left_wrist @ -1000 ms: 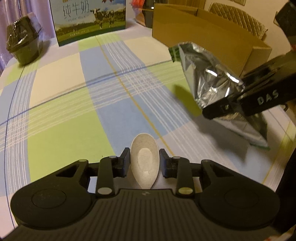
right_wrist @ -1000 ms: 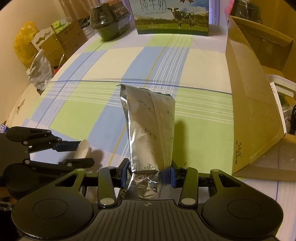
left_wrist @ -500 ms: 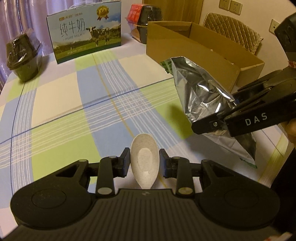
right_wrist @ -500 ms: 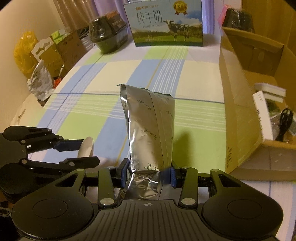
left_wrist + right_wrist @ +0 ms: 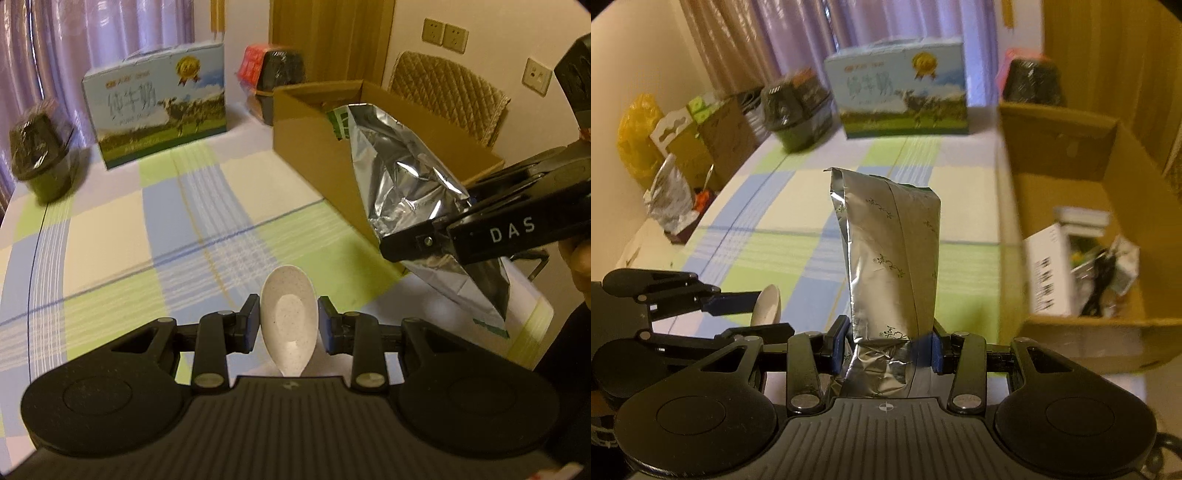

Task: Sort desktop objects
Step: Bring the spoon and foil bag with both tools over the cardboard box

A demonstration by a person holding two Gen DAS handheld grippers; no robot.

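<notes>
My left gripper [image 5: 288,328] is shut on a white speckled spoon [image 5: 288,321], held above the checked tablecloth [image 5: 110,240]. My right gripper [image 5: 886,350] is shut on the crumpled end of a silver foil pouch [image 5: 890,258], which sticks up and forward in the air. In the left wrist view the pouch [image 5: 402,184] hangs beside the near wall of an open cardboard box [image 5: 314,147], with the right gripper [image 5: 417,240] clamped on it. The right wrist view shows the spoon [image 5: 768,302] in the left gripper [image 5: 764,310] at lower left. The box [image 5: 1071,170] holds a white carton and several small items.
A blue milk carton box [image 5: 155,107] stands at the table's far end. A dark wrapped container [image 5: 40,158] sits at the far left, another [image 5: 273,77] behind the cardboard box. A chair [image 5: 447,96] stands beyond the box. Bags and cartons [image 5: 668,158] lie off the table's left side.
Both grippers have risen and tilted up, so the far end of the room shows. The foil pouch has moved nearer the cardboard box, and the box's inside has come into view.
</notes>
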